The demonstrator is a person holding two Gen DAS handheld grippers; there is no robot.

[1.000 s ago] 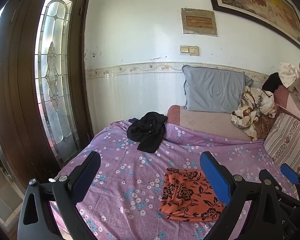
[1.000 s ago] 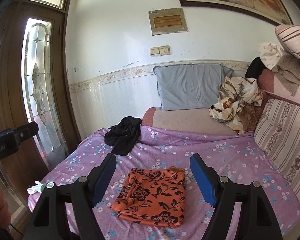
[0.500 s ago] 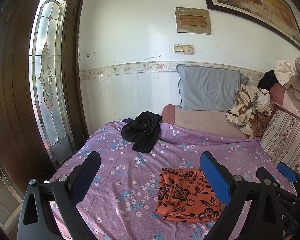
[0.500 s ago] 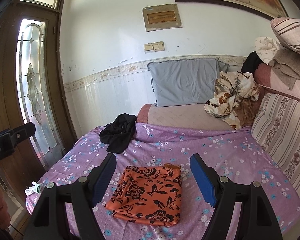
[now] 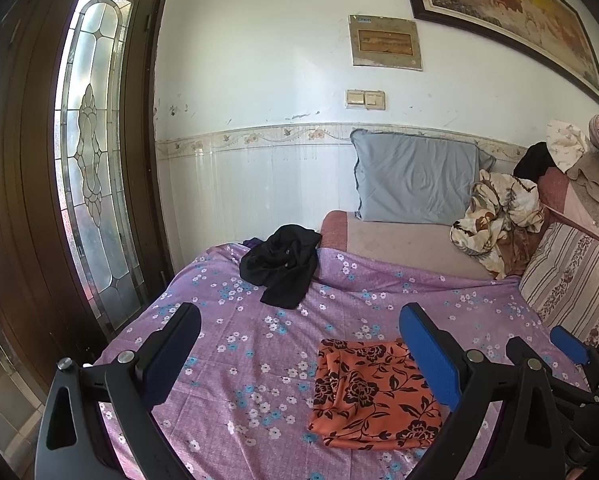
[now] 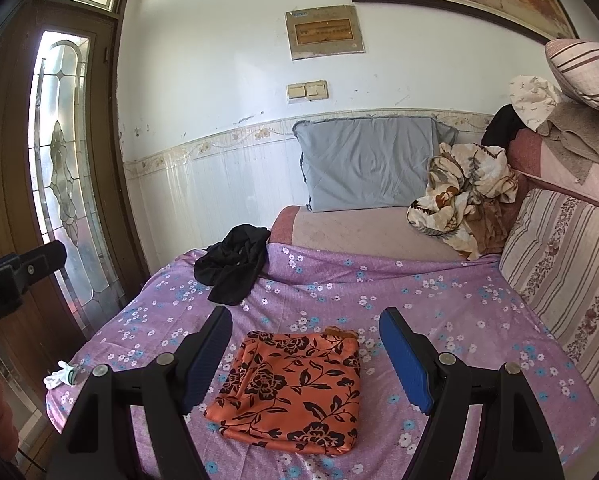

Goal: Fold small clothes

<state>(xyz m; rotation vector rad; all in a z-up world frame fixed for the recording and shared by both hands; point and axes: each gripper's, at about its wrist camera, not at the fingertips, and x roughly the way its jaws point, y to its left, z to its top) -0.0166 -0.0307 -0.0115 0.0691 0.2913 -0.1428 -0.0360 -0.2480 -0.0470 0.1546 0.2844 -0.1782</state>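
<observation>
A folded orange cloth with black flowers (image 5: 371,396) (image 6: 295,388) lies flat on the purple flowered bedsheet (image 5: 259,340) (image 6: 439,300). A crumpled black garment (image 5: 281,268) (image 6: 233,266) lies farther back at the sheet's far left. My left gripper (image 5: 299,336) is open and empty, held above the sheet to the left of the orange cloth. My right gripper (image 6: 305,336) is open and empty, above the orange cloth's far edge. The right gripper's tip also shows in the left wrist view (image 5: 569,344).
A grey pillow (image 5: 417,178) leans on the back wall. A crumpled floral blanket (image 5: 495,216) and striped cushions (image 5: 571,280) are on the right. A wooden door with stained glass (image 5: 95,160) stands left. A small white cloth (image 6: 61,376) lies at the bed's left edge.
Both grippers have drawn back and up from the bed, so the orange cloth sits lower and smaller in view. Both stay open and empty; the clothes have not moved.
</observation>
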